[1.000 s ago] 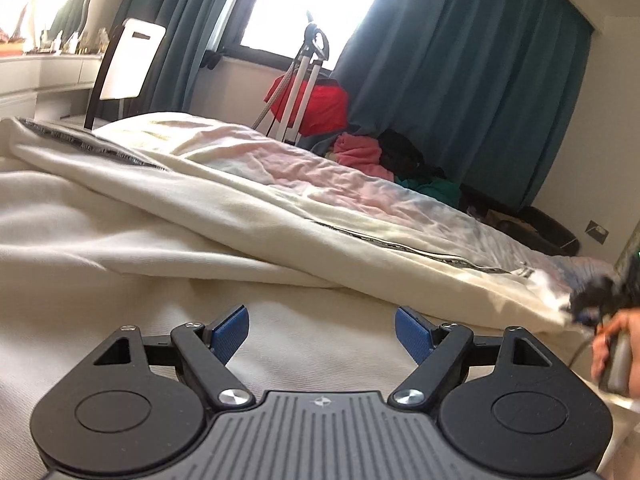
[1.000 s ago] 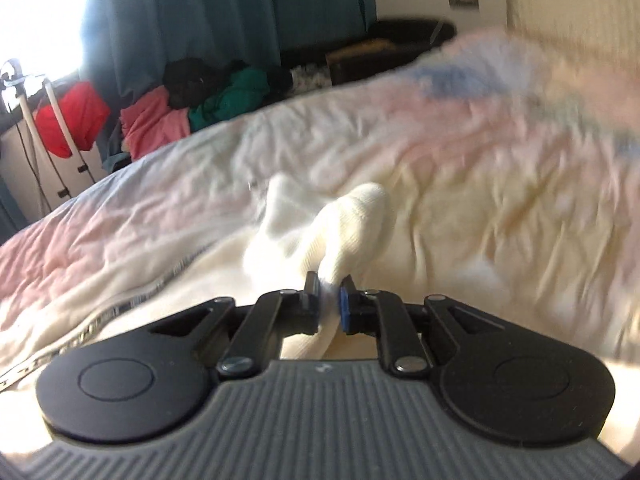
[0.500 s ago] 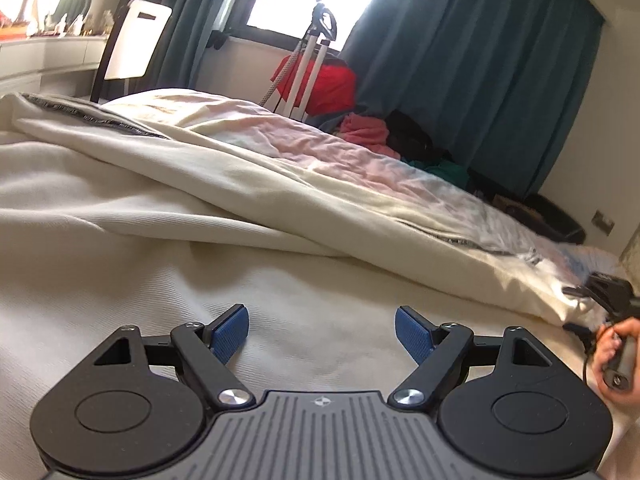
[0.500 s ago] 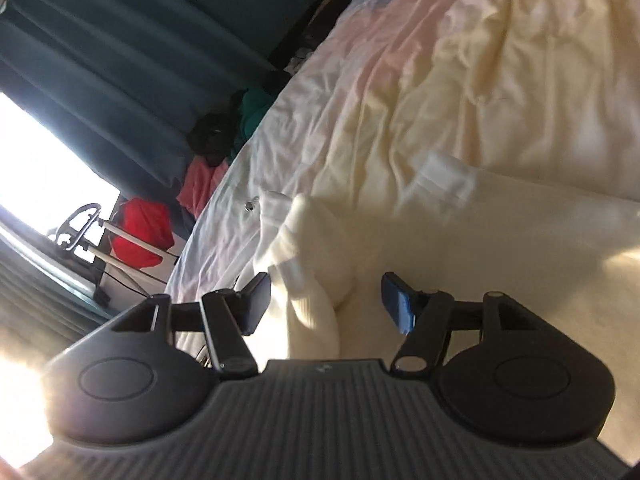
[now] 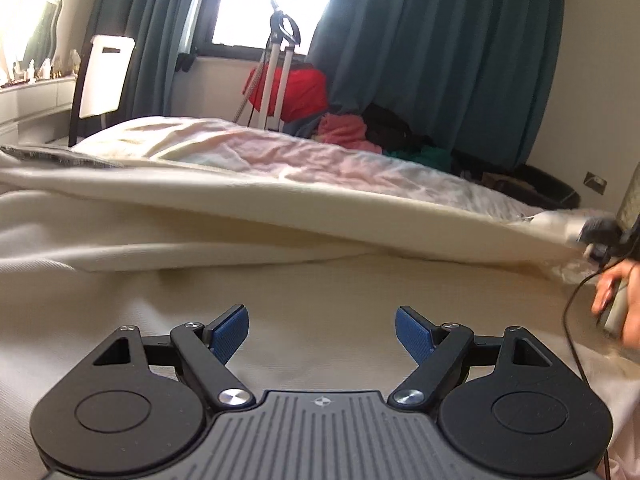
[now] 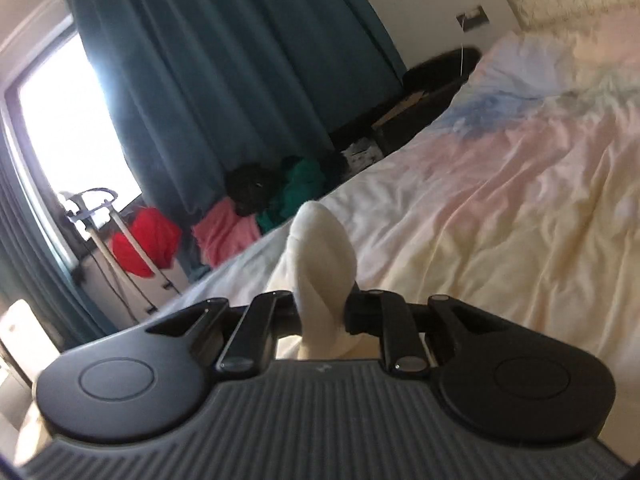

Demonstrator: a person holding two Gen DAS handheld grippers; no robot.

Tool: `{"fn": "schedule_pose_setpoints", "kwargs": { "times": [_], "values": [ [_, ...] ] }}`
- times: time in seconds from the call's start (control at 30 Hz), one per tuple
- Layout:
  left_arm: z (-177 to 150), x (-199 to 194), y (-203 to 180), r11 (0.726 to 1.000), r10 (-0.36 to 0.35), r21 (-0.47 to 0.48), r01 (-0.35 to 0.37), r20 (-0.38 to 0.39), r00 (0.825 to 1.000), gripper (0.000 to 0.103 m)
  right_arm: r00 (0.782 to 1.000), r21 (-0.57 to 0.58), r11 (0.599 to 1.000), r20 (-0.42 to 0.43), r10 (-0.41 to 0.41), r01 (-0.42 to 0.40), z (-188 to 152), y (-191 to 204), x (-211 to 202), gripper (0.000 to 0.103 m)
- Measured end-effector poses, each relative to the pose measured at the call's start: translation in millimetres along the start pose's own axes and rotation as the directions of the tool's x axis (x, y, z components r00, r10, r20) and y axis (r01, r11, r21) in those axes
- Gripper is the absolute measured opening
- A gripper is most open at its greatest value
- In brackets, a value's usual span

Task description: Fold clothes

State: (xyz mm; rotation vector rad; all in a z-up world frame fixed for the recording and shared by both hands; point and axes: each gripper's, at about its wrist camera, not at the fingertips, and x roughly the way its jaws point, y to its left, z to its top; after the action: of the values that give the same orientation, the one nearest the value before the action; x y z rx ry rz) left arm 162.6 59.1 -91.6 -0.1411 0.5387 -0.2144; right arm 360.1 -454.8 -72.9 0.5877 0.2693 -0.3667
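Left gripper (image 5: 322,330): hovering low over the cream garment (image 5: 280,288), blue pads (image 5: 228,330) spread wide apart and holding nothing.
Cream garment: lying spread across the near side of the bed, one long folded edge running across the left wrist view toward the right.
Right gripper (image 6: 322,314): pinching a bunched white end of the garment (image 6: 322,264), fingers pressed in against the cloth from both sides, the bunch sticking up between them.
Person's hand (image 5: 618,304): gripping the right tool's handle at the far right edge of the left wrist view, blurred.
Bedcover (image 6: 500,184): pale pink and yellow, crumpled, stretching away behind the garment.
Clothes pile (image 6: 260,204): pink, black and green pieces sitting on the floor beyond the bed, beside a red bag (image 5: 296,88).
Curtains (image 5: 432,60): teal, hanging at the bright window behind everything.
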Motion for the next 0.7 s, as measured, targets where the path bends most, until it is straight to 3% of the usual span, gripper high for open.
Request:
{"fn": "schedule_pose_setpoints", "kwargs": {
  "times": [0.1, 0.2, 0.27, 0.33, 0.4, 0.7],
  "values": [
    [1, 1, -3, 1.0, 0.004, 0.015, -0.004, -0.002, 1.0, 0.082, 0.981, 0.061, 0.995, -0.179, -0.069, 0.081, -24, -36, 26, 0.021],
    [3, 1, -6, 1.0, 0.001, 0.024, -0.001, 0.002, 1.0, 0.082, 0.974, 0.117, 0.992, -0.225, -0.021, 0.049, -21, -46, 32, 0.03],
    [5, -2, -7, 1.0, -0.001, 0.027, 0.0, 0.013, 1.0, 0.082, 0.97, 0.042, 0.998, -0.242, -0.033, 0.044, -17, -37, 30, 0.037],
    [9, -6, -7, 1.0, 0.002, 0.029, -0.003, 0.02, 1.0, 0.082, 0.97, -0.008, 0.999, -0.24, -0.035, 0.033, -19, -28, 19, 0.057],
    [13, -14, -8, 1.0, 0.0, 0.026, -0.001, 0.034, 0.999, 0.082, 0.972, -0.053, 0.999, -0.234, -0.016, 0.004, -18, -14, -5, 0.071],
    [28, -68, -15, 0.998, 0.025, 0.052, -0.029, 0.086, 0.996, 0.09, 0.973, -0.248, 0.96, -0.22, 0.074, -0.129, -13, 54, -114, 0.074]
  ]
}}
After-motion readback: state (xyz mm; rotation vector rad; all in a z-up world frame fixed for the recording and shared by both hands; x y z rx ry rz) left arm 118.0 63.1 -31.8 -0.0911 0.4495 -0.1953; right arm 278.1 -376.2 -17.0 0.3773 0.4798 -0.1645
